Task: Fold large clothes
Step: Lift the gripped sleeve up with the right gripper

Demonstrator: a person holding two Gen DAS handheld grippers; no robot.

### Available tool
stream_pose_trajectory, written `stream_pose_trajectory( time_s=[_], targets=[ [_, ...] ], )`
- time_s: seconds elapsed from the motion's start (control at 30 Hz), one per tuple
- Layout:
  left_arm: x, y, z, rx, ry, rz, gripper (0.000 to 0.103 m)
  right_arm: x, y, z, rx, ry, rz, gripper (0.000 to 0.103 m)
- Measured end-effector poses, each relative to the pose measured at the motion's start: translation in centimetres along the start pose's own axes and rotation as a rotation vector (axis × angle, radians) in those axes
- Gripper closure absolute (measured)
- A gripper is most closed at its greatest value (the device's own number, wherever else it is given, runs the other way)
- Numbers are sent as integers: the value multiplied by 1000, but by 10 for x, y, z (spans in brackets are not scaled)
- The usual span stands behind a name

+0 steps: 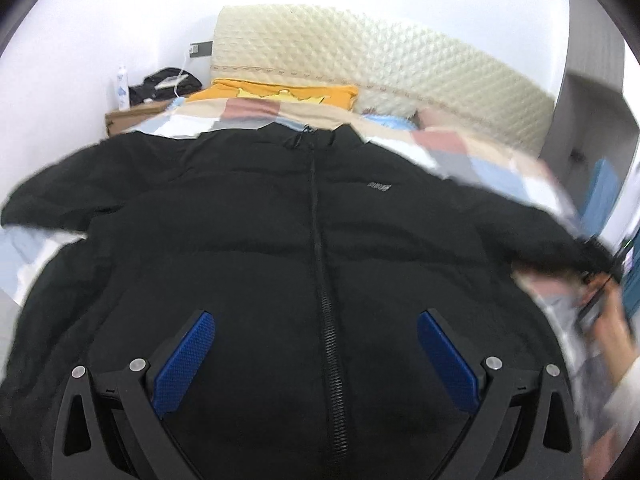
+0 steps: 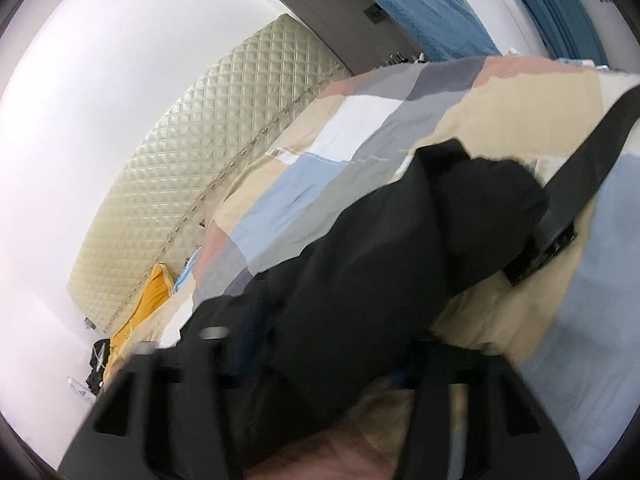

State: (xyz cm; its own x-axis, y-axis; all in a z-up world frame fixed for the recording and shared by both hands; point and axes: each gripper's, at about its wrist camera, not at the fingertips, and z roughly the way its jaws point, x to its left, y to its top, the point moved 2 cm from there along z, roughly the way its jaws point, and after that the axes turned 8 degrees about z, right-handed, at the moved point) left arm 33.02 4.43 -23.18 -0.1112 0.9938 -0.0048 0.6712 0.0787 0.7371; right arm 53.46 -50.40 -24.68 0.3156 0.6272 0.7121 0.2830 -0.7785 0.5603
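One black puffer jacket (image 1: 280, 240) lies face up on the bed, zipped, collar toward the headboard, both sleeves spread outward. Two grippers are in use. The left gripper (image 1: 316, 356) hovers over the jacket's lower front with its two blue pads (image 1: 188, 356) spread wide on either side of the zipper (image 1: 324, 280), nothing between them. The right gripper (image 2: 320, 360), seen blurred from its own camera, has the end of one jacket sleeve (image 2: 360, 264) running between its fingers, pinched there as far as the blur allows; the pads themselves are hidden by cloth. In the left wrist view a hand (image 1: 608, 320) appears at that sleeve end. The surface is one bed covered by a patchwork quilt (image 2: 360, 120) of beige, blue, grey, white and pink blocks. One cream quilted headboard (image 1: 360, 56) stands against a white wall. One yellow garment (image 1: 280, 94) lies near the headboard, and one blue towel (image 2: 424, 8) hangs beyond.
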Motion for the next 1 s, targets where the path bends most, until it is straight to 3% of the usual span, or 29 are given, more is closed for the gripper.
stream_pose_trajectory(
  time_s=[0.13, 0.33, 0.53, 0.77, 1.0],
  targets=[
    [-4, 1, -6, -25, 11, 18, 1, 13, 12, -14, -24, 4, -17, 89],
    [-5, 2, -20, -56, 56, 42, 1, 62, 32, -56, -138, 35, -71, 92],
    [0, 9, -34, -72, 82, 32, 1, 120, 34, -79, -197, 16, -180, 93],
    [10, 26, -50, -59, 139, 10, 1, 198, 12, -99, -231, -10, -360, 93],
    [35, 37, -72, -40, 186, -8, 1, 267, -35, -126, -221, 52, -491, 93]
  ],
)
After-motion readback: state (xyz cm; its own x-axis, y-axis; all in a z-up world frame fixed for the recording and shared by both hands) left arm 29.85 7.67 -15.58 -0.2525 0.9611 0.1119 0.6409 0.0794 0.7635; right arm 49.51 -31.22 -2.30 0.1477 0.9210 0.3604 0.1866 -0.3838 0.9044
